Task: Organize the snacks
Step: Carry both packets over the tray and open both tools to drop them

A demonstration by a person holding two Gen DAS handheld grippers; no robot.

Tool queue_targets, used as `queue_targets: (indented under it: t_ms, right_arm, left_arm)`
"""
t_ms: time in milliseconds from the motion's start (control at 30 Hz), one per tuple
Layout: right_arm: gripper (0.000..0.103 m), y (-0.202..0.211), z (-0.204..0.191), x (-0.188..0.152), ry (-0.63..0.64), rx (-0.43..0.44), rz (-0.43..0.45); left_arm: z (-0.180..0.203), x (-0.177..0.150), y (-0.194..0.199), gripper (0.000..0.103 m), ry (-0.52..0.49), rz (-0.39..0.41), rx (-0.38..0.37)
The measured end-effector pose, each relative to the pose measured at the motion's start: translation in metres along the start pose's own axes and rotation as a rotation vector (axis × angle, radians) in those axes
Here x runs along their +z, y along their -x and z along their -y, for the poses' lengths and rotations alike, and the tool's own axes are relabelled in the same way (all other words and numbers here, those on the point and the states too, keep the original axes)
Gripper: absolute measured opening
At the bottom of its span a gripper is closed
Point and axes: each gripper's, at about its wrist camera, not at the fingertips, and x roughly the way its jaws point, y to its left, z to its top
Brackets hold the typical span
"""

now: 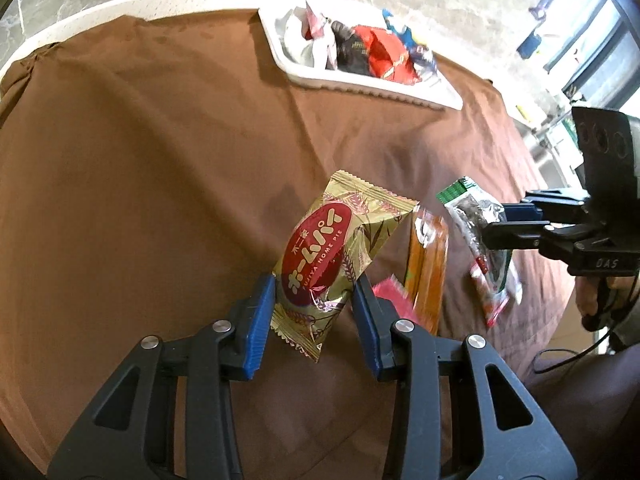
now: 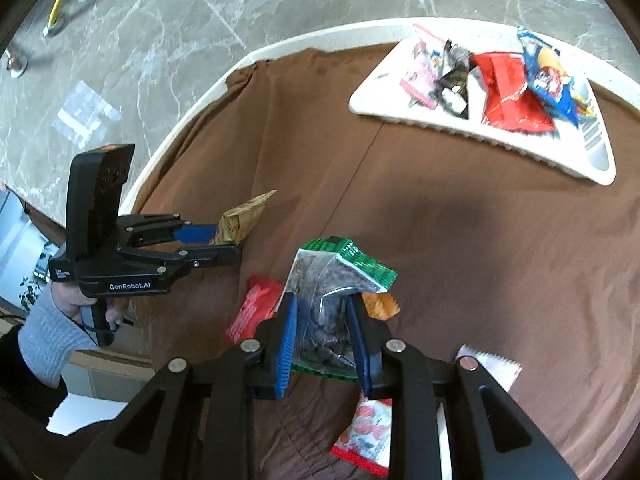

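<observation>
My left gripper (image 1: 314,286) is shut on a gold Home Pie packet (image 1: 332,256) and holds it above the brown cloth; it also shows in the right wrist view (image 2: 212,240) with the gold packet (image 2: 244,216). My right gripper (image 2: 322,308) is shut on a clear bag of dark snacks with a green top (image 2: 332,280), lifted off the cloth; in the left wrist view the right gripper (image 1: 496,224) holds that bag (image 1: 472,208). A white tray (image 2: 520,146) at the far right holds several snack packets.
On the cloth lie an orange packet (image 1: 426,264), a pink-red packet (image 2: 252,308), a red-and-white packet (image 2: 366,436) and a white wrapper (image 2: 496,368). The round table edge (image 2: 192,120) curves at the left, marble floor beyond.
</observation>
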Motion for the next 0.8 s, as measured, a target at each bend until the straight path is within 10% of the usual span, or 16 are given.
queue_targets:
  t_ms: [800]
  right_arm:
    - [0.028,0.025,0.097,0.152,-0.052,-0.084,0.19]
  left_arm:
    - [0.007,0.217,-0.057,0.036,0.06,0.113,-0.13]
